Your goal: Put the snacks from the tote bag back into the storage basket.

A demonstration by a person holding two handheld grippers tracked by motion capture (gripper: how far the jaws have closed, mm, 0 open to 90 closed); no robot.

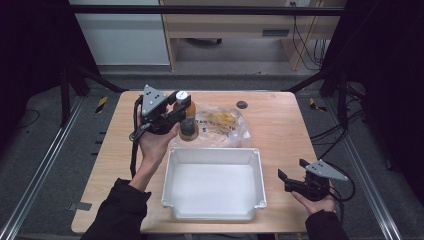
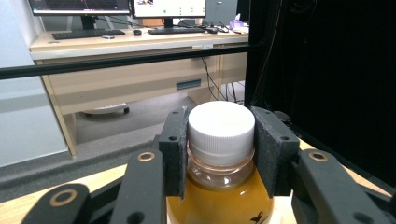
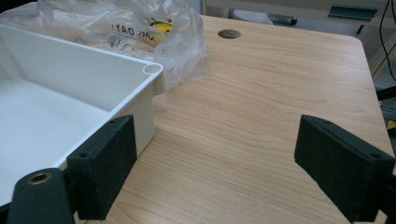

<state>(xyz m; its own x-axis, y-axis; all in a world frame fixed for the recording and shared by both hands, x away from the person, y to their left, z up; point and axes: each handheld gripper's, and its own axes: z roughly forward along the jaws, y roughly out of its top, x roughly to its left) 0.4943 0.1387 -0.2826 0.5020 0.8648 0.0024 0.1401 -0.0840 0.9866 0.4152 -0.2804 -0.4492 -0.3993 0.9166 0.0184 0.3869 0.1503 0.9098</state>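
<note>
Left gripper (image 1: 181, 111) has the bottle (image 1: 188, 121) pinched tight, both pads (image 2: 175, 149) pressed against the white cap (image 2: 221, 126) from either side. In the left gripper view the cap sits square between the jaws and the amber body (image 2: 219, 200) hangs just below them. From above, the bottle stands upright in the grip, over the far left part of the counter (image 1: 280, 125), with the crinkled plastic bag (image 1: 222, 126) just to the gripper's right and touching or nearly touching the bottle; I can't tell whether the bottle's base rests on the wood. The white bin (image 1: 212, 182) lies nearer the person than this gripper, and nothing is in it.

Over to the right gripper (image 1: 292, 176): jaws spread wide, nothing between them but bare wood. It sits low at the near right of the counter, just beside the bin's right wall. In its own view the bin's corner (image 3: 152, 70) is right next to its left pad (image 3: 105, 163), with the bag beyond.
</note>
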